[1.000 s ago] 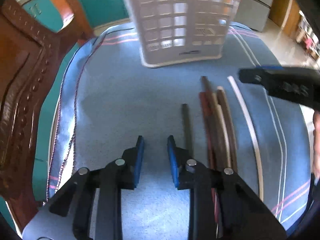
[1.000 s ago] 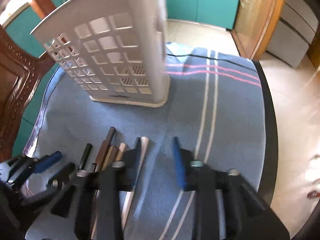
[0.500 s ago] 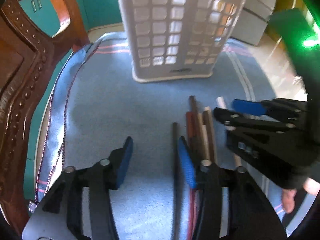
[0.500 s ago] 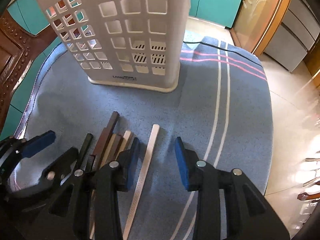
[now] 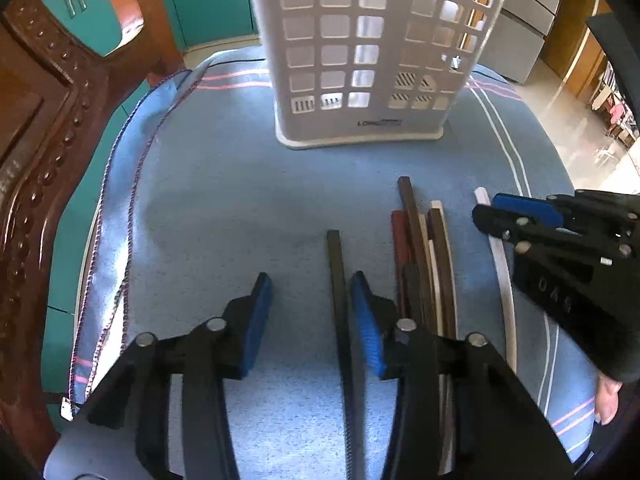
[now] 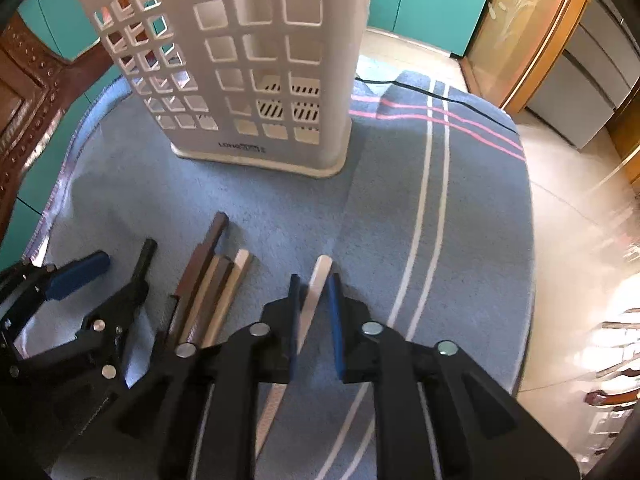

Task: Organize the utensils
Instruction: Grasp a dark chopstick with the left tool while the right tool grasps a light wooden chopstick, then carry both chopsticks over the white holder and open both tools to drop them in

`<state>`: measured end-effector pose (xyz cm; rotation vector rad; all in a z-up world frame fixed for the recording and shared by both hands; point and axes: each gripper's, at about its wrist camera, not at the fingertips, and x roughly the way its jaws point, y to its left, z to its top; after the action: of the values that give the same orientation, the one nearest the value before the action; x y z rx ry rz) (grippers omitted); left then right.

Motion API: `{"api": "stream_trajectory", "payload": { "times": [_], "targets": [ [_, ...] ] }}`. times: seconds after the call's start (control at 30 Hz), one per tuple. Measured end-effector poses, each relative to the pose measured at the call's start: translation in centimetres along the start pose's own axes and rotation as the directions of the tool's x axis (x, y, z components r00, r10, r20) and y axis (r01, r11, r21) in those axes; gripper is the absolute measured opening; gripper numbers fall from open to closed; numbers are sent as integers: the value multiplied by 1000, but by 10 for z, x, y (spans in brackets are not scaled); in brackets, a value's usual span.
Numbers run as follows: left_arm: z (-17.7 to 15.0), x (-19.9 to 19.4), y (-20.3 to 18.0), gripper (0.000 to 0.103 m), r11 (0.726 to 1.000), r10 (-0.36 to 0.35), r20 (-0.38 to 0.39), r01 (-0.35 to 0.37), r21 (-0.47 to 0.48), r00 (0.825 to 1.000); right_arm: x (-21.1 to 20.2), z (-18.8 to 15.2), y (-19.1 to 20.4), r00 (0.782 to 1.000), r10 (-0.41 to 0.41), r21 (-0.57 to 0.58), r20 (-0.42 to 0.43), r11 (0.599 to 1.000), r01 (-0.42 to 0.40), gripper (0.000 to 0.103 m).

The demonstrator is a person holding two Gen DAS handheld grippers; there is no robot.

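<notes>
A white slotted utensil basket stands upright at the back of the blue cloth. Several chopsticks lie in front of it. My left gripper is open, low over the cloth, with a single dark chopstick between its fingers, close to the right pad. A bundle of brown and cream chopsticks lies right of it. My right gripper is open but narrow, straddling a white chopstick without clearly pinching it.
A blue striped cloth covers the round table. A carved wooden chair back stands at the left edge. The table edge drops to the floor at the right.
My left gripper shifted so the dark chopstick now lies between its fingers. My right gripper lowered over the white chopstick and its jaws narrowed around it.
</notes>
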<state>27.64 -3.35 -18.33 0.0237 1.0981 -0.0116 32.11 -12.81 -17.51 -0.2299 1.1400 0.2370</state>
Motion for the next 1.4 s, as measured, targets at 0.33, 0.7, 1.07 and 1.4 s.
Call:
{"api": "stream_trajectory", "payload": {
  "times": [0.33, 0.7, 1.07, 1.4],
  "targets": [
    [9, -1, -3, 18, 1000, -18, 19, 18, -17, 1000, -5, -15, 18, 999, 15, -18, 29, 1000, -15, 13],
    [14, -64, 22, 7, 991, -80, 214, 100, -87, 974, -83, -23, -14, 967, 164, 36, 194, 984, -174, 7],
    [22, -226, 61, 7, 959, -103, 599, 240, -153, 794, -239, -39, -60, 791, 271, 38, 549, 937, -347, 7],
    [31, -279, 84, 7, 865, 127, 873, 378, -330, 470, -313, -12, -86, 553, 163, 78, 817, 920, -385, 7]
  ]
}}
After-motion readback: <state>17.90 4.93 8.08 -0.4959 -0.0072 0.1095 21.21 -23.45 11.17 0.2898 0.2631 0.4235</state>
